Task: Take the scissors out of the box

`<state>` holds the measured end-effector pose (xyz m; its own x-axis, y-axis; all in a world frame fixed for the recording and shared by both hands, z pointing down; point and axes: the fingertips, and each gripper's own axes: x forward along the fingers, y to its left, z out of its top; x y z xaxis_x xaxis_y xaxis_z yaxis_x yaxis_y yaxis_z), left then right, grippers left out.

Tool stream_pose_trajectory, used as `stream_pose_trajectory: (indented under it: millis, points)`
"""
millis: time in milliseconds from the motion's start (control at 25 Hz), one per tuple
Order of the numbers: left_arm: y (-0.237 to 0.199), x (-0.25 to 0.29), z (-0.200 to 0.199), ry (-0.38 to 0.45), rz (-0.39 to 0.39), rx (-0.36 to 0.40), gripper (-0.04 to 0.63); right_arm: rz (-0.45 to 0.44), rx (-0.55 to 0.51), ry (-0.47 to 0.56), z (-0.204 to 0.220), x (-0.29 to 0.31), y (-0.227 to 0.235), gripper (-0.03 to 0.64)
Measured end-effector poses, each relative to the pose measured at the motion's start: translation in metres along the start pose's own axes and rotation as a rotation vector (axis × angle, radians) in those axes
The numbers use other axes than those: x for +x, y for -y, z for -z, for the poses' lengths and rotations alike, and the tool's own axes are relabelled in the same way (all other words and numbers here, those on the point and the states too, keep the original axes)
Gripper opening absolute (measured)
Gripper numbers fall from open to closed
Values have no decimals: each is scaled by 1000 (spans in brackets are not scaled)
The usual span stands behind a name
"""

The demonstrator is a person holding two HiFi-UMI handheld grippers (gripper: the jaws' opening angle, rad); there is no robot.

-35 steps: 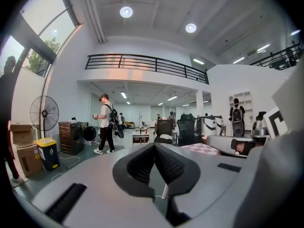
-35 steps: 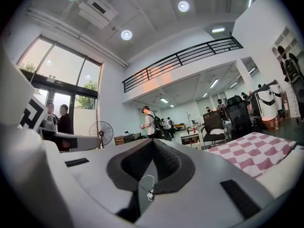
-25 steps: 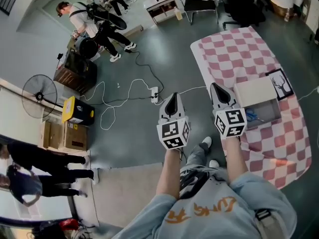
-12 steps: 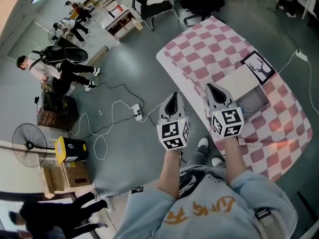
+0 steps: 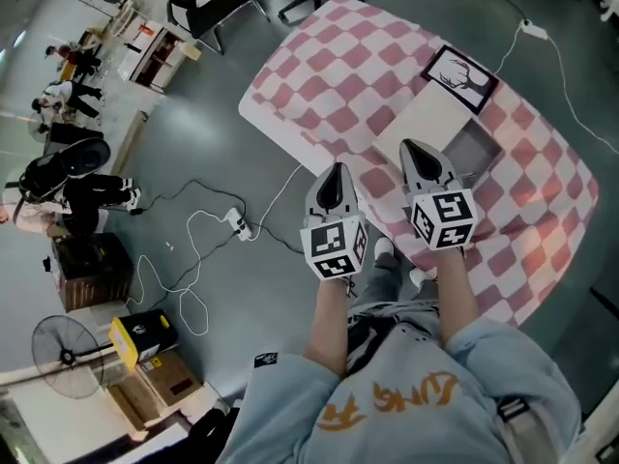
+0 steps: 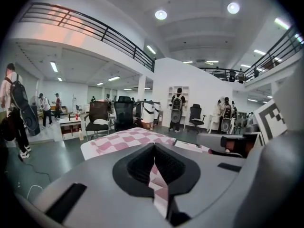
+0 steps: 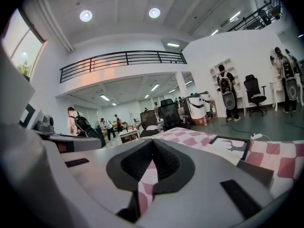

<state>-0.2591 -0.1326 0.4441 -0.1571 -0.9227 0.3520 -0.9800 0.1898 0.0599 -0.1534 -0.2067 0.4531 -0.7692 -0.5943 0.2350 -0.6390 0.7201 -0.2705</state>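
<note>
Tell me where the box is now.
In the head view the box sits open on the checkered table, right of centre, just ahead of the right gripper and near the framed picture.

A desk (image 5: 329,66) is covered by a pink and white checked cloth. On it, a box (image 5: 430,124) shows a cream lid and a grey inside. Beside the box, a picture (image 5: 461,73) has a black frame around a black branching drawing on white. The left gripper (image 5: 335,169) and the right gripper (image 5: 416,147) are pale grey, with black ribbed fingers (image 6: 137,164). Each carries a white cube (image 5: 336,246) printed with black square markers. The person's sweatshirt (image 5: 406,404) is light blue with orange lettering. The floor (image 5: 193,143) is a dull grey-green. On it stand a yellow and black case (image 5: 142,334) and a black fan (image 5: 66,356).
</note>
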Motion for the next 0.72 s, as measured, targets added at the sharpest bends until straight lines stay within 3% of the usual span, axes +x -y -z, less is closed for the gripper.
stream_pose_trajectory:
  millis: [480, 720]
  points:
    - [84, 70, 31, -92, 307, 22, 20, 307, 50, -35, 29, -41, 90, -3]
    - [125, 86, 55, -144, 431, 38, 20, 434, 57, -119, 59, -73, 123, -2]
